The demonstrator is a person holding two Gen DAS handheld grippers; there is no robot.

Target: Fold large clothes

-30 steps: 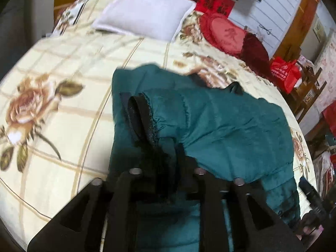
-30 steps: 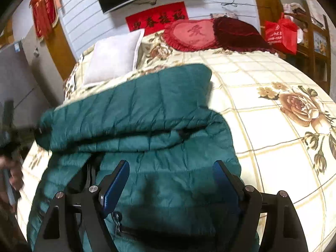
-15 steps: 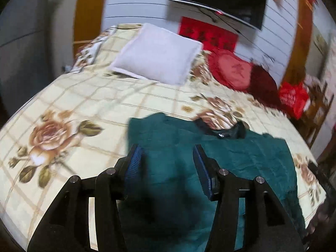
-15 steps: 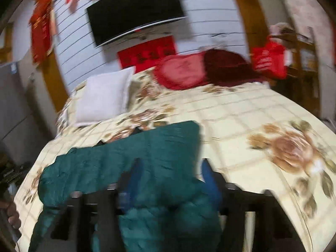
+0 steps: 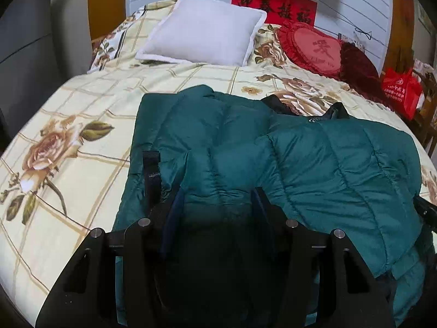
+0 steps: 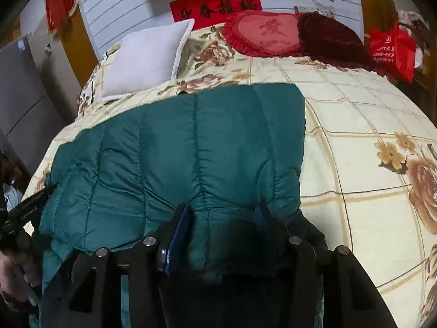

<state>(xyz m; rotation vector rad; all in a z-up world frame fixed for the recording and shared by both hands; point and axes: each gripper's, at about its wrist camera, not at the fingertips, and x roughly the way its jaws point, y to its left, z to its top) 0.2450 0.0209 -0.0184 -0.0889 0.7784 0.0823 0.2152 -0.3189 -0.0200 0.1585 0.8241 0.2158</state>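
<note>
Left wrist view: one green puffer jacket (image 5: 273, 158) lies on the floral bed (image 5: 68, 125) before three pillows, the left gripper (image 5: 217, 205) clamping a bunched fold. Right wrist view: the right gripper (image 6: 221, 218) pinches one jacket fold too.

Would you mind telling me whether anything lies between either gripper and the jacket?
Nothing visible does. The green jacket bulges straight between the fingers of the left gripper and the right gripper.
</note>
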